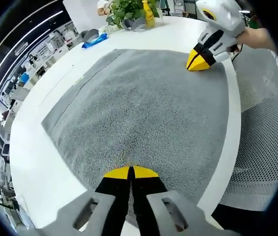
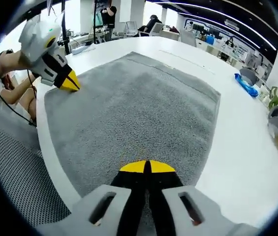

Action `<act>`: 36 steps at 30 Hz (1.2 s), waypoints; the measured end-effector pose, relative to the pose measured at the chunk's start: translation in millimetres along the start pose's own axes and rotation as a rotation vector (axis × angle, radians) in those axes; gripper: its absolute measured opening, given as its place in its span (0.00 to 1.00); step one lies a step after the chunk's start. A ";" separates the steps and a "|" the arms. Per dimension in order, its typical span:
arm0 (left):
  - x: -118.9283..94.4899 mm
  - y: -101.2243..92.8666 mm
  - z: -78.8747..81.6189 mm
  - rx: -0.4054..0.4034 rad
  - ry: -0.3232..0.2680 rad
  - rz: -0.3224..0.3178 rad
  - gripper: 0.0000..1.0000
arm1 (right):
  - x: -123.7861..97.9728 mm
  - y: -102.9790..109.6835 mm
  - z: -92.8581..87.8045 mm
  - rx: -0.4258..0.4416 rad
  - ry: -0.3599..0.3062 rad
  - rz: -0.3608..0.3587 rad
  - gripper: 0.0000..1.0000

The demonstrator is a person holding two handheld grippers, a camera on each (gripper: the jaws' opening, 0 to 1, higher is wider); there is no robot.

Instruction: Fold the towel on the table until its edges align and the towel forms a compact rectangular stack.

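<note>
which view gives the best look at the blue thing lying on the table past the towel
The left gripper view: the blue thing lies unobstructed on the white table beyond the gray towel, near the plant. The right gripper view shows it smaller, squeezed toward the edge.

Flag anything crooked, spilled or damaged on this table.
Nothing stands out. The grey towel lies flat and unfolded on the white table, with the left gripper and right gripper shut on its near corners.
</note>
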State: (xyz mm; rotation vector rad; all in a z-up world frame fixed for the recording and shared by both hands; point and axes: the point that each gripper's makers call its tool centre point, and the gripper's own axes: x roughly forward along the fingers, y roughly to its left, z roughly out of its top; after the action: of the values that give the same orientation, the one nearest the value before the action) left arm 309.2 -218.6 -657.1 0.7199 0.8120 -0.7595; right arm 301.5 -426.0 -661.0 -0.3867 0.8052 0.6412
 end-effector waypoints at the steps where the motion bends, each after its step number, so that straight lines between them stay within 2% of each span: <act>1: 0.0 0.8 -0.2 -0.012 -0.012 0.003 0.00 | -0.2 0.1 0.1 0.003 0.000 0.002 0.00; 13: -0.1 4.2 -1.8 -0.057 -0.071 -0.003 0.00 | -0.3 1.5 0.7 0.063 -0.031 0.024 0.00; 17: -1.1 3.3 -1.1 -0.061 -0.145 0.008 0.00 | -0.6 0.6 0.4 0.084 -0.049 0.032 0.00; 18: -1.7 3.6 -0.2 -0.060 -0.183 0.012 0.00 | -0.7 0.7 0.4 0.087 -0.054 0.035 0.00; 20: -1.5 4.3 -1.5 -0.149 -0.209 0.024 0.01 | -1.0 0.7 0.3 0.088 -0.066 0.043 0.00; 23: -1.6 2.5 -0.7 -0.110 -0.210 0.049 0.01 | -1.7 0.3 0.7 0.099 -0.083 0.056 0.00; 29: -1.9 4.7 -1.1 -0.144 -0.242 0.058 0.01 | -1.0 2.6 2.3 0.072 -0.090 0.054 0.00; 36: -0.9 3.9 0.1 -0.149 -0.228 0.055 0.01 | -1.2 2.1 1.9 0.055 -0.088 0.056 0.00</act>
State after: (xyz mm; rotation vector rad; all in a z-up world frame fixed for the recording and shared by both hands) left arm 311.9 -216.4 -655.3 0.5099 0.6318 -0.7093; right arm 300.6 -423.8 -659.0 -0.2851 0.7504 0.6828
